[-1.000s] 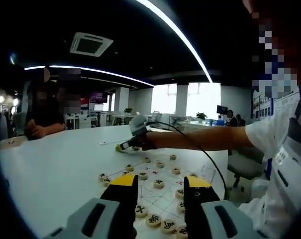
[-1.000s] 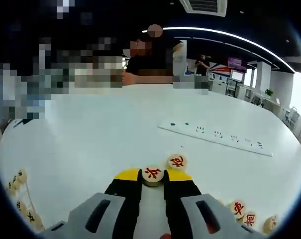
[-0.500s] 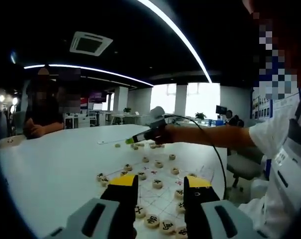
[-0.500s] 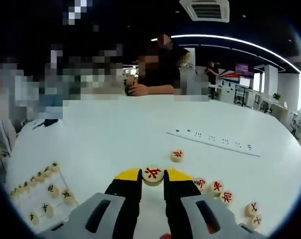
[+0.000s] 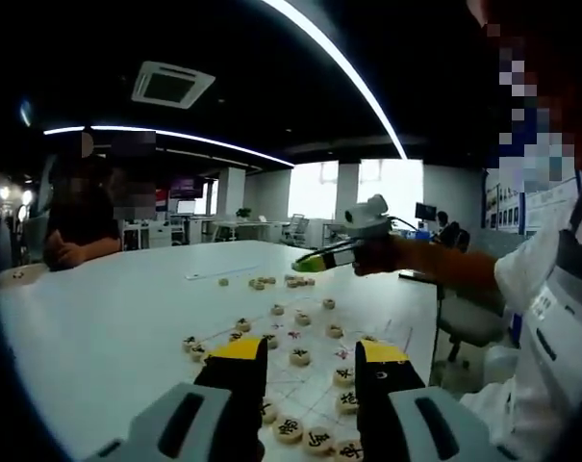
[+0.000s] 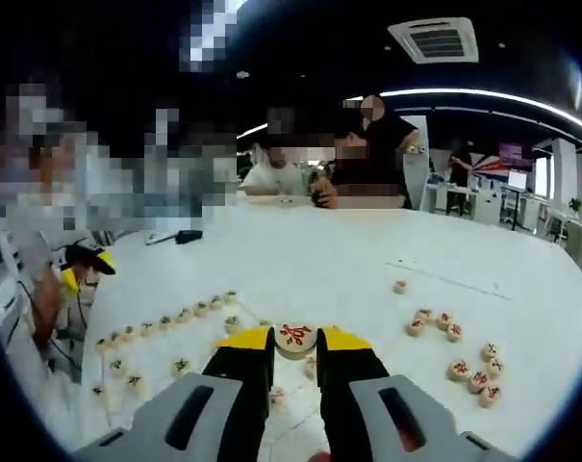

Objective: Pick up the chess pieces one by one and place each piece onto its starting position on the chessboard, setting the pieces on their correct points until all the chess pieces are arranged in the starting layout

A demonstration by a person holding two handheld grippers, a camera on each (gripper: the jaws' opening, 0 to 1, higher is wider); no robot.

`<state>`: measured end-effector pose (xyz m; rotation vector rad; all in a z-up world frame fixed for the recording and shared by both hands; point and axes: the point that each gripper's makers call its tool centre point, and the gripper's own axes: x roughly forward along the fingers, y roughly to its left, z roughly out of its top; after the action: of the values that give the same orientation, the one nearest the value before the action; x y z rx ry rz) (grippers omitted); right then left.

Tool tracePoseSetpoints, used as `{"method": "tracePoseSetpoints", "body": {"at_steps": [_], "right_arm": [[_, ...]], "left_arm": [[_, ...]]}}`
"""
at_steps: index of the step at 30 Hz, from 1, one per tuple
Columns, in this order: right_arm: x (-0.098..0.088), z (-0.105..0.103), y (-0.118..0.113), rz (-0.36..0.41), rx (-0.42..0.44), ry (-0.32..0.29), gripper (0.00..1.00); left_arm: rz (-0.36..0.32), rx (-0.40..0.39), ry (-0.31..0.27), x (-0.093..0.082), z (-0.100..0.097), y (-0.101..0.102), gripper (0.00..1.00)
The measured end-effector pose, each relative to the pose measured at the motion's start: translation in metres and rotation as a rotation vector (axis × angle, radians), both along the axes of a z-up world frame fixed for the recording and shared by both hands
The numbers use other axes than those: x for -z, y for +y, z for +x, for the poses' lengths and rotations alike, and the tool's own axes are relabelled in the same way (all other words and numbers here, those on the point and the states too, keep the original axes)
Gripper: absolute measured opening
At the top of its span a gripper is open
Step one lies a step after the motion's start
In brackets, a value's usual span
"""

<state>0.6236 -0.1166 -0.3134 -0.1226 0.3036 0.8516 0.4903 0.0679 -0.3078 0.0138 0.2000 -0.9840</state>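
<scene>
A red-marked chess piece is clamped in the right gripper at lower centre. The left gripper is held apart, empty.

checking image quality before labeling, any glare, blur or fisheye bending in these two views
Left gripper view: the windows blow out to white, the ceiling light strip bows into an arc, and the far chess pieces are too small to read. Right gripper view: the red-marked piece between the right gripper tips is sharp, and the table edge curves strongly.
</scene>
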Motion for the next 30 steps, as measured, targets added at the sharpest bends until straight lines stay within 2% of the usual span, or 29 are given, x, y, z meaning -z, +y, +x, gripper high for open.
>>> {"method": "tracePoseSetpoints", "body": {"at_steps": [7,10,16,23,30], "right_arm": [[0.015,-0.068,0.014,-0.015,-0.132,0.009,0.19],[0.024,-0.089,0.019,-0.016,-0.165,0.027,0.19],[0.048,-0.134,0.021,-0.102,-0.28,0.016,0.19],[0.062,-0.173,0.019,-0.157,-0.417,0.008,0.19],[0.072,-0.195,0.028,-0.169,-0.506,0.026,0.19]], "left_arm": [[0.004,0.005,-0.004,0.0,-0.002,-0.003,0.38],[0.003,0.008,-0.004,-0.001,-0.003,-0.005,0.38],[0.003,0.012,-0.005,-0.001,-0.004,-0.006,0.38],[0.003,0.01,-0.003,0.0,-0.003,-0.005,0.38],[0.004,0.012,-0.003,-0.001,-0.003,-0.006,0.38]]}}
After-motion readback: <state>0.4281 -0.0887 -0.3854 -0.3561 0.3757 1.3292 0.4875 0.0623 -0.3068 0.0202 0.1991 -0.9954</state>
